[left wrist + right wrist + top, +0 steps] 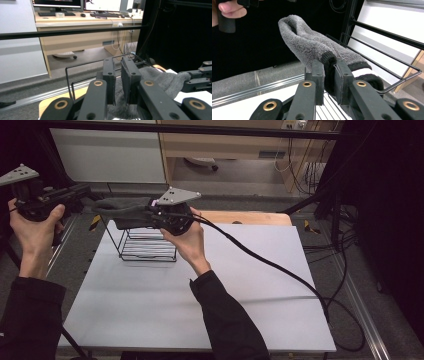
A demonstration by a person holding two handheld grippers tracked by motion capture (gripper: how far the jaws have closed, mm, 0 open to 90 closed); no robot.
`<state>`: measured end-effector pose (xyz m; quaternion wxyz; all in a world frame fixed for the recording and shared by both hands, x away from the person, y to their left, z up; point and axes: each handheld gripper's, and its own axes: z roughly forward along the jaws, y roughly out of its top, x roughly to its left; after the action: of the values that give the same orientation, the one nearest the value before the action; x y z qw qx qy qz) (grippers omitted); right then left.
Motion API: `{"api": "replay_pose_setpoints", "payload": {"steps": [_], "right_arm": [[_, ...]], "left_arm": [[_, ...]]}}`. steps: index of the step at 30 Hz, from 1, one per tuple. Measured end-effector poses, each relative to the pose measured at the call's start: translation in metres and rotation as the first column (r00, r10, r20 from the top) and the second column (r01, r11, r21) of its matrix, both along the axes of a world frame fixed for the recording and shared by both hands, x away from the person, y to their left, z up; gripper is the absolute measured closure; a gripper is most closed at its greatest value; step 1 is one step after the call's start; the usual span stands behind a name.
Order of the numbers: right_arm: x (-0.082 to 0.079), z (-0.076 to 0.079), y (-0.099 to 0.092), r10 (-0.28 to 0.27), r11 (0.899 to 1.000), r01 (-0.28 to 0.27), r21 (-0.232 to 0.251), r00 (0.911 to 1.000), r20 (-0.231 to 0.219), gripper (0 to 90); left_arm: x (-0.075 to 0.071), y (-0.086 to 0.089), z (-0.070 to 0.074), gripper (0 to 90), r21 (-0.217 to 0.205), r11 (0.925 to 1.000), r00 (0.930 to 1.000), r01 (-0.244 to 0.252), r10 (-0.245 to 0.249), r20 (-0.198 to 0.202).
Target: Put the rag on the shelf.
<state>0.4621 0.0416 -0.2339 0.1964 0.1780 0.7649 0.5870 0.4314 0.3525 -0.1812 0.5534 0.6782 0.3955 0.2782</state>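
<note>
Gripping: right gripper (329, 68) pinches grey sock (312, 45) cuff over wire rack (145, 245).
Left gripper (118, 72): jaws nearly closed, nothing clamped, left of rack.

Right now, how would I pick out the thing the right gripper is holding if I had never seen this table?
Start at the white table and find the black wire rack standing near its far left corner. Draped over the rack's top is a fuzzy grey sock, with the right gripper pinching its dark cuff. It is the only soft thing there, and a white stripe crosses its cuff.
</note>
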Motion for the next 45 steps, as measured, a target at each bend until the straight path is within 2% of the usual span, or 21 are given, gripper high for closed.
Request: {"api": "replay_pose_setpoints", "payload": {"steps": [3, 8, 12, 17, 20, 22, 23, 26, 28, 35, 39, 45], "right_arm": [[-0.001, -0.001, 0.000, 0.002, 1.000, -0.002, -0.004, 1.0000, 0.003, 80.2], [-0.001, -0.002, 0.000, 0.014, 1.000, -0.014, -0.020, 0.9999, -0.003, 77.4], [-0.002, -0.002, -0.001, 0.028, 0.999, -0.028, -0.033, 0.9994, -0.021, 71.7], [-0.004, -0.002, 0.000, 0.051, 0.998, -0.052, -0.019, 0.9975, -0.050, 58.8], [-0.004, -0.001, -0.001, 0.051, 0.999, -0.051, -0.005, 0.9970, -0.058, 56.7], [-0.004, 0.000, -0.001, 0.053, 0.999, -0.053, 0.009, 0.9967, -0.061, 58.0], [-0.004, 0.000, -0.001, 0.047, 0.999, -0.047, 0.009, 0.9969, -0.063, 62.0], [-0.001, -0.003, -0.001, 0.033, 0.999, -0.034, -0.010, 0.9942, -0.102, 82.6], [0.002, -0.007, 0.001, 0.015, 0.999, -0.018, -0.027, 0.9922, -0.124, 89.3], [0.011, -0.024, 0.005, -0.041, 0.998, 0.030, -0.064, 0.9851, -0.167, 90.0], [0.016, -0.031, 0.006, -0.058, 0.997, 0.048, -0.061, 0.9846, -0.165, 90.0], [0.013, -0.032, 0.002, -0.040, 0.999, 0.034, -0.043, 0.9882, -0.148, 84.4]], "left_arm": [[0.003, -0.008, -0.008, 85.4, 0.055, 0.9981, 0.9987, 0.027, -0.025, -0.045], [0.006, -0.010, -0.021, 89.0, 0.065, 0.9957, 0.9932, 0.066, -0.059, -0.100], [0.003, -0.010, -0.028, 89.6, 0.093, 0.9923, 0.9901, 0.082, -0.070, -0.121], [0.001, -0.012, -0.040, 89.7, 0.136, 0.9857, 0.9865, 0.099, -0.080, -0.143], [0.002, -0.014, -0.048, 89.7, 0.152, 0.9826, 0.9844, 0.107, -0.083, -0.155], [0.004, -0.016, -0.054, 89.7, 0.159, 0.9812, 0.9830, 0.109, -0.083, -0.164], [0.005, -0.017, -0.058, 89.7, 0.162, 0.9808, 0.9829, 0.108, -0.081, -0.166], [0.009, -0.018, -0.065, 89.8, 0.166, 0.9808, 0.9825, 0.103, -0.075, -0.171], [0.011, -0.019, -0.069, 89.7, 0.161, 0.9820, 0.9823, 0.100, -0.072, -0.173], [0.018, -0.019, -0.081, 89.7, 0.146, 0.9863, 0.9849, 0.077, -0.053, -0.165], [0.020, -0.019, -0.086, 89.6, 0.130, 0.9893, 0.9863, 0.067, -0.046, -0.159], [0.017, -0.017, -0.084, 85.8, 0.119, 0.9908, 0.9868, 0.065, -0.046, -0.155]]}}
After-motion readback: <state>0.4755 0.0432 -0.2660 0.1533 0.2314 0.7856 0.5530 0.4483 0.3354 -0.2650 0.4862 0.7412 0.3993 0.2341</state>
